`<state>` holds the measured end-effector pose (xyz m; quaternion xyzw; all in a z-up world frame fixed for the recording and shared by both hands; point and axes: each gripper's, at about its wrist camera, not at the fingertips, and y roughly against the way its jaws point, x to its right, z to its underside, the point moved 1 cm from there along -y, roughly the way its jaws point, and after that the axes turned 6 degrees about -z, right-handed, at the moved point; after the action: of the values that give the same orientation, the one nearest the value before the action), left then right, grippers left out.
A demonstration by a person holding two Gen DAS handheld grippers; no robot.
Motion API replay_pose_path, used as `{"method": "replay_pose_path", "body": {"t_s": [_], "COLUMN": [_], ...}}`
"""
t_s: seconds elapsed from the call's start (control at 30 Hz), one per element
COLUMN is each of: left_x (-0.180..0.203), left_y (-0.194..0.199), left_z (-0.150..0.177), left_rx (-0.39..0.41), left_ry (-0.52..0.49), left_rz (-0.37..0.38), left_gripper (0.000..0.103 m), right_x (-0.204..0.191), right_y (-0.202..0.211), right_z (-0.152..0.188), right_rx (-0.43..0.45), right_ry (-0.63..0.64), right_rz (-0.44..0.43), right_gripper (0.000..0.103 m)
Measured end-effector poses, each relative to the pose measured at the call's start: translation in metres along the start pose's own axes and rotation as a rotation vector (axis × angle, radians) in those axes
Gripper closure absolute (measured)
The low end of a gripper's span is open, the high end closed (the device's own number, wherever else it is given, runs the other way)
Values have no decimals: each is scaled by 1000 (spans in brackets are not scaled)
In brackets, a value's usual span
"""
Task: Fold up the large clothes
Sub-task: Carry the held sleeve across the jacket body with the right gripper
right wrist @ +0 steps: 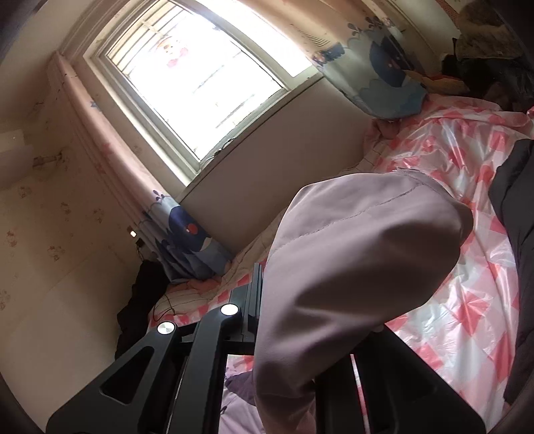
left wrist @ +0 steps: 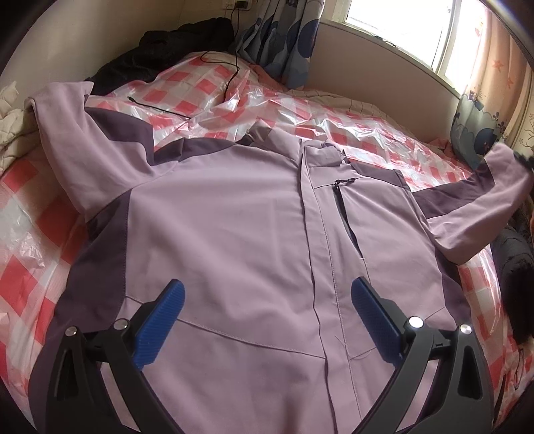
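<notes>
Our right claw (right wrist: 267,300) is clenched on the cuff end of the jacket's sleeve (right wrist: 350,267): the lilac cloth bulges out from between its black fingers, drapes over them and hangs down in front of the lens, lifted clear of the bed. Our left claw (left wrist: 267,317) is released, its two blue pads (left wrist: 163,320) standing wide apart with nothing between them, poised just above the lower front of the jacket (left wrist: 217,207). Directly beneath and ahead of that left claw the jacket lies face up and spread flat, its closed front seam running away from us between the pads, a small zip pocket (left wrist: 342,203) to the right of the seam and the collar at the far end. To the left of the claw one sleeve lies stretched out over the sheet; to the right the other sleeve rises off the bed toward the frame's edge, where the right claw holds it. The jacket rests on a shiny pink-and-white checked plastic sheet (left wrist: 300,110) covering the bed. Farther off, beyond the collar, a black cable (left wrist: 230,76) trails across the sheet, dark clothing (left wrist: 187,36) is heaped in the far left corner, and a window (left wrist: 410,26) with patterned curtains (left wrist: 280,36) stands at the far wall.
</notes>
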<state>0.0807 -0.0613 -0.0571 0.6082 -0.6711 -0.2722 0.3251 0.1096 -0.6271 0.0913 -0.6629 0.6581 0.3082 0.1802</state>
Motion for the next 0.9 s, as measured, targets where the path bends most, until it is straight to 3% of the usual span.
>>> {"method": "replay_pose_path", "body": {"t_s": [0.47, 0.67, 0.9], "left_x": [-29, -61, -124], "left_y": [30, 32, 32], "left_z": [-1, -4, -8], "left_rx": [32, 0, -38], "left_ry": [-13, 18, 184], "left_rz": [-25, -29, -47], "left_gripper": [7, 7, 7], "right_x": [-149, -211, -244], "right_y": [-53, -76, -114], "right_z": [77, 138, 235], "right_rx": [-142, -238, -376], "right_ry": [127, 183, 227], "right_rz": [-236, -318, -336], "right_gripper": [94, 94, 94]}}
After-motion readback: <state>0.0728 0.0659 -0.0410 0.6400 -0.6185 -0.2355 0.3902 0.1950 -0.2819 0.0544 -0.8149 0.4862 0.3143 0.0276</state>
